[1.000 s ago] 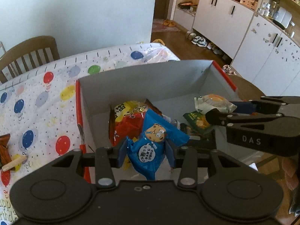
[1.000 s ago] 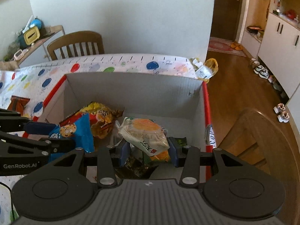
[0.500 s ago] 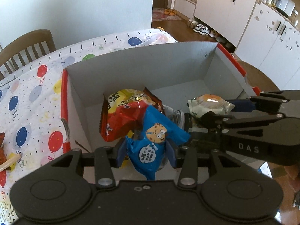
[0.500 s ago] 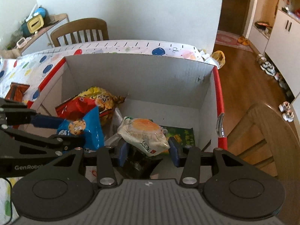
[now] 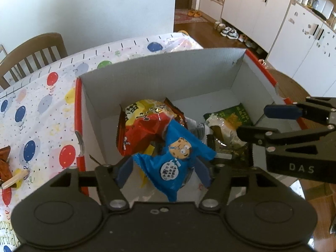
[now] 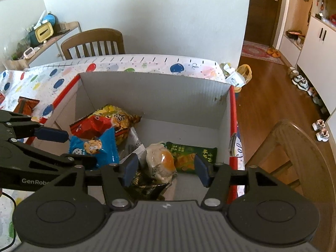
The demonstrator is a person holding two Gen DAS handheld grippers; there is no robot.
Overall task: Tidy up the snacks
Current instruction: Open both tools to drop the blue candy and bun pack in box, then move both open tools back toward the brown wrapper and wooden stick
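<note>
Hovering over big grey corrugated box with red rim (image 6: 232, 113), both my claws inside it; left gripper (image 5: 162, 171) opening, pads off crinkly blue cookie-face packet (image 5: 178, 159) lying between them on red-yellow snack bag (image 5: 145, 130); right gripper (image 6: 166, 169) opening too, clear-wrapped round orange-topped bun (image 6: 160, 163) loose between jaws, beside green flat pouch (image 6: 191, 153); I judge both light, soft, slippery film, bun squashable: pinch sealed edges, not middle

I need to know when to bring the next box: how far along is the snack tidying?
Several packets already lie in the cardboard box. Both grippers are opening over it, releasing the blue cookie packet and the round pastry packet. A brown packet is left on the tablecloth.
</note>
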